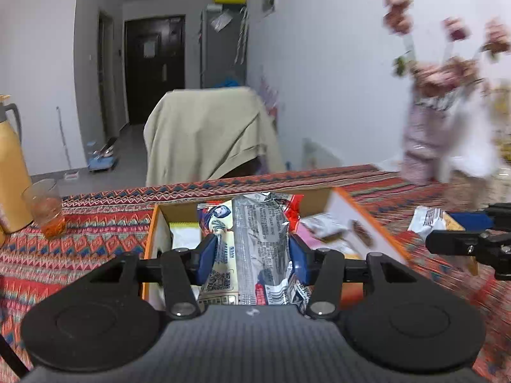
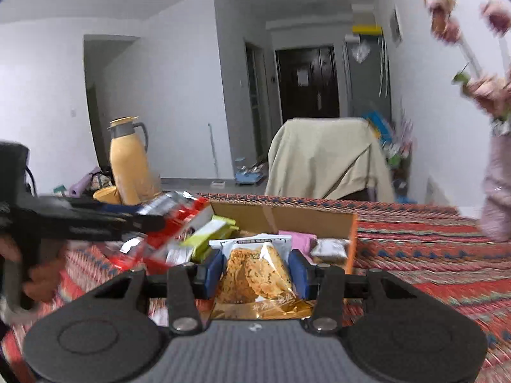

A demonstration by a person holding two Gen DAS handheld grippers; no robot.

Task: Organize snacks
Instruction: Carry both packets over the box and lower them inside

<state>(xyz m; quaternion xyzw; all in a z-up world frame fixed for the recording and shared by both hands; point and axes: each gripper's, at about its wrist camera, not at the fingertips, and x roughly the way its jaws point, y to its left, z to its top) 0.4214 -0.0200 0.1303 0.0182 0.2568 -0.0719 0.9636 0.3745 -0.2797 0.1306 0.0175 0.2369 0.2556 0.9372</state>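
Left wrist view: left gripper [image 1: 252, 252] clamps a silver-and-red snack packet [image 1: 258, 245] between its blue pads, held above the open cardboard box [image 1: 361, 220] on the patterned tablecloth [image 1: 95, 223]. Box holds several other packets. Right wrist view: right gripper [image 2: 255, 266] grips a clear bag of golden crackers [image 2: 255, 274], also over the box's near edge. Yellow thermos jug [image 2: 127, 166] stands at the table's far left edge; vase of blurred flowers [image 1: 428, 134] near the far right.
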